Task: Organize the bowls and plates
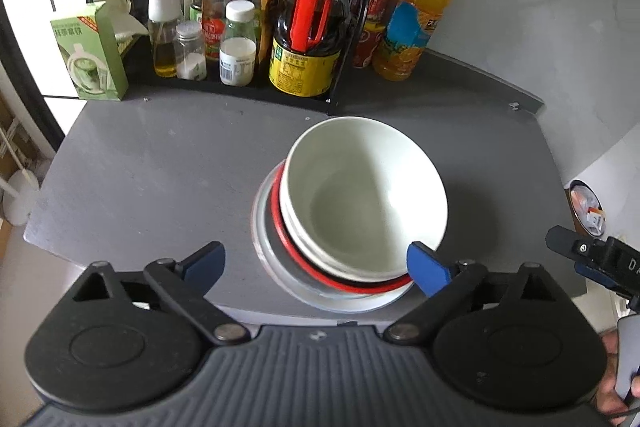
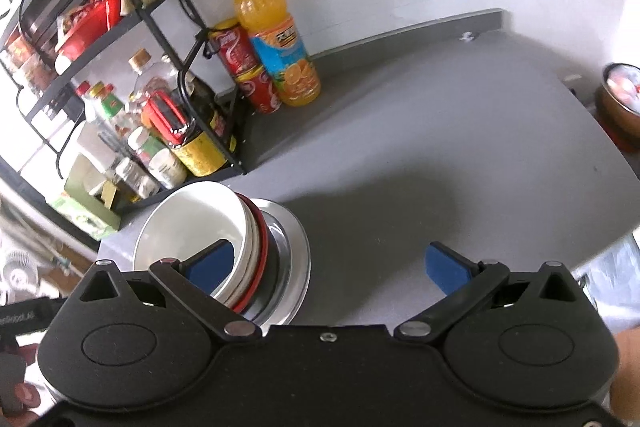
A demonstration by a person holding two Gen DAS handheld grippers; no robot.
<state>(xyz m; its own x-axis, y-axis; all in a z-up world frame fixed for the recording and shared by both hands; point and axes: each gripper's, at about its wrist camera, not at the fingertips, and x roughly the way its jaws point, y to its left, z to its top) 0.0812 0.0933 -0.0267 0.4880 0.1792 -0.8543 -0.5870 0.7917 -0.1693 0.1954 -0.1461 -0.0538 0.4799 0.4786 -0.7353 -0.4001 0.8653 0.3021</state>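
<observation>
The grey tabletop (image 1: 160, 179) in front of you carries one pile; a rack (image 1: 340, 75) of bottles stands at the back against the white wall. In the left wrist view the white bowl (image 1: 362, 195) sits on top, tilted and off-centre, over a red-rimmed dish (image 1: 280, 231) and a pale plate (image 1: 262, 227) at the bottom. Your left gripper (image 1: 316, 265) has its jaws wide, empty, the right pad just beside the pile's near edge.

In the right wrist view the same pile sits low left, just in front of the rack. Your right gripper (image 2: 330, 265) is also wide and empty, its left pad in front of the bowl (image 2: 188, 227).

Stacking looks mostly done; no loose dishes show. Squaring the crooked pile seems to be what's left.
</observation>
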